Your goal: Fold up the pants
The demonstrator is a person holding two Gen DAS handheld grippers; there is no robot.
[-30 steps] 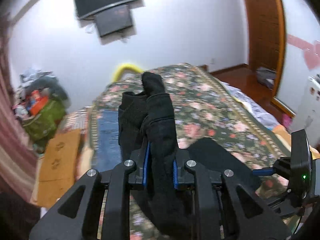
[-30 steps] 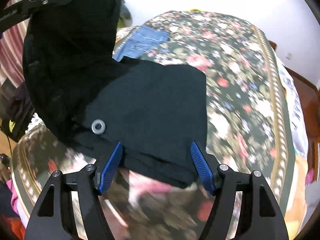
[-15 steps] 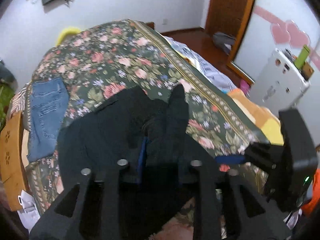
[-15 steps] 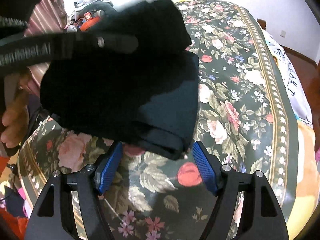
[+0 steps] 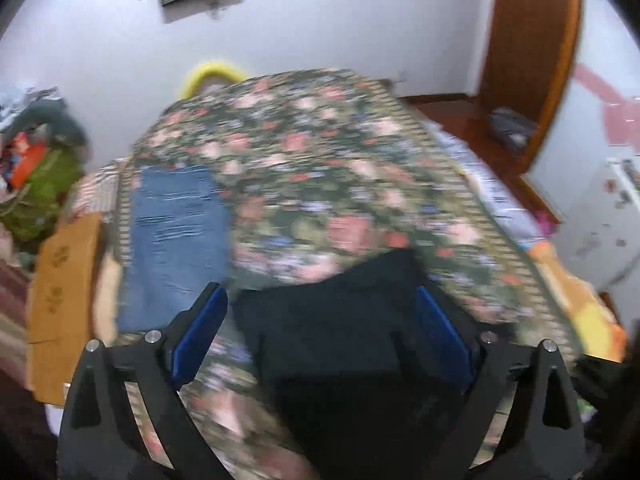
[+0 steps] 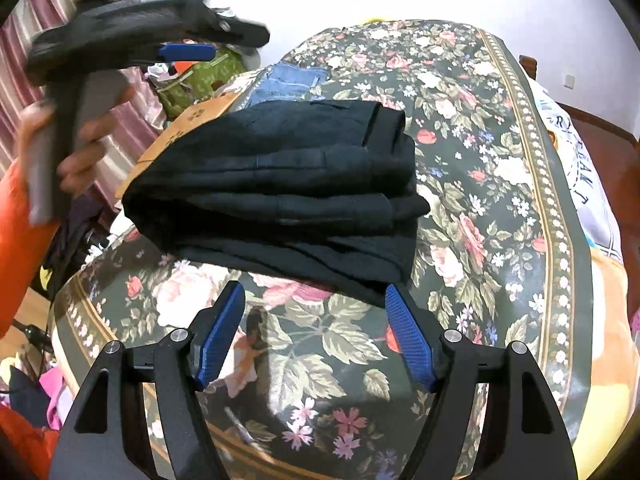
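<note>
The black pants [image 6: 280,192] lie folded in a thick stack on the floral bedspread [image 6: 480,160]. In the blurred left wrist view they [image 5: 340,340] sit low between the jaws. My left gripper [image 5: 320,336] is open and empty above the pants; in the right wrist view it [image 6: 188,52] is held up high at the left. My right gripper [image 6: 316,336] is open and empty, just short of the stack's near edge.
Folded blue jeans [image 5: 176,232] lie on the bed's left side, also visible beyond the stack [image 6: 292,80]. A cardboard box [image 5: 60,292] and a green bag [image 5: 44,184] stand left of the bed. A wooden door [image 5: 528,60] is at right.
My left gripper let go of the black pants, opened and lifted away. The pants now rest folded on the bed. My right gripper stayed open and drew back slightly.
</note>
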